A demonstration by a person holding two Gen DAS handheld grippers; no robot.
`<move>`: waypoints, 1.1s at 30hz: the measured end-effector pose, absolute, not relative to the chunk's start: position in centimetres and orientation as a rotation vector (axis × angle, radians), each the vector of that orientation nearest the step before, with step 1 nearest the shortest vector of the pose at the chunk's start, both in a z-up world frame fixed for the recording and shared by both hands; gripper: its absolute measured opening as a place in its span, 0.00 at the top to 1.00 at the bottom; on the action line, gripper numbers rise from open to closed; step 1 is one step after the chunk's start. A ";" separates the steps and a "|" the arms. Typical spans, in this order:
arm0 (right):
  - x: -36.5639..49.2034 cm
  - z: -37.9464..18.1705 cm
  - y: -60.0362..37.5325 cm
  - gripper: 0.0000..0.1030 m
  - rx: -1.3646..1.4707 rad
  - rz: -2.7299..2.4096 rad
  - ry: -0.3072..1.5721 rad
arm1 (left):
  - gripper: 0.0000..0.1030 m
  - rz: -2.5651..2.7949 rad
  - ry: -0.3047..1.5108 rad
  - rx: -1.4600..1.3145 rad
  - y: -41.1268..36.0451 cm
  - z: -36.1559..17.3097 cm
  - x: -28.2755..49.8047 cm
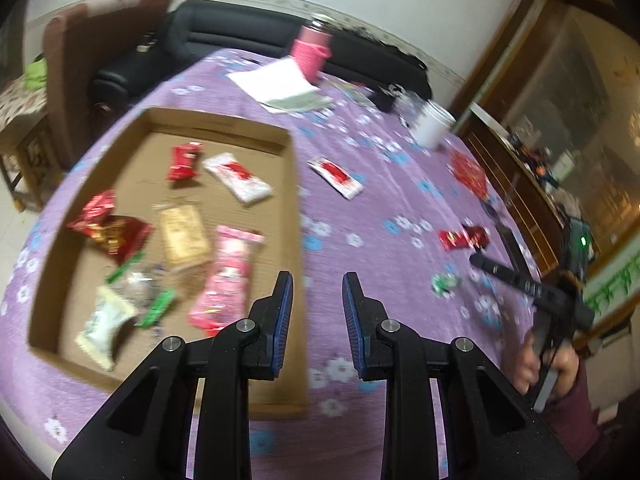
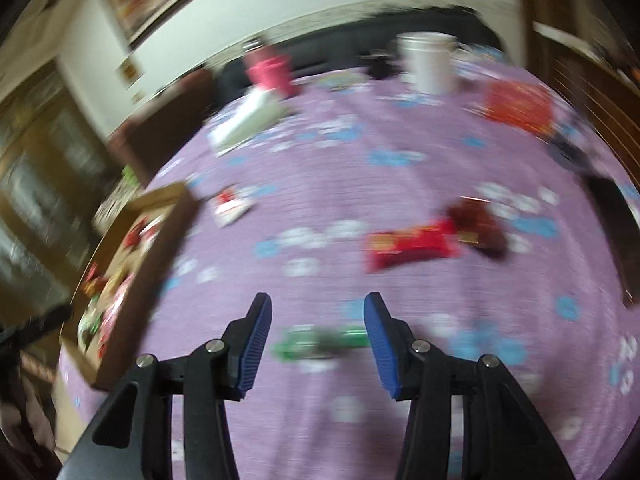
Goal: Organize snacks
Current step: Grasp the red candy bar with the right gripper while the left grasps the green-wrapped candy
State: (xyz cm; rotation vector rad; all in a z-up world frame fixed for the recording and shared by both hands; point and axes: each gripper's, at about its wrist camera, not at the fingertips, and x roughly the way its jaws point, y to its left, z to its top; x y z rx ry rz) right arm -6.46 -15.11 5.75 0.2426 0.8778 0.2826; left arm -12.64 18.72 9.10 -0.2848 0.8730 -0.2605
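Note:
A shallow cardboard box (image 1: 294, 184) lies on the purple flowered tablecloth and holds several snack packets, among them a pink one (image 1: 228, 276). My left gripper (image 1: 317, 300) is open and empty, above the box's right wall. Loose on the cloth are a white-and-red packet (image 1: 337, 176), a red packet (image 1: 460, 238) and a small green candy (image 1: 444, 282). My right gripper (image 2: 318, 322) is open and empty, its fingers either side of the green candy (image 2: 320, 342) from above. The red packet (image 2: 412, 246) and a dark red one (image 2: 478, 220) lie beyond it.
A pink bottle (image 1: 312, 50), white papers (image 1: 280, 84), a white jar (image 1: 432, 124) and a flat red packet (image 1: 468, 172) stand at the table's far side. A black sofa (image 1: 224, 28) and wooden cabinet (image 1: 540, 128) surround the table. The box (image 2: 160, 240) is left of my right gripper.

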 end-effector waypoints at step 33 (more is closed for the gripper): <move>1.7 2.3 -15.4 0.78 0.238 0.071 0.943 | 0.77 -0.458 0.996 -0.074 7.2 6.3 -9.9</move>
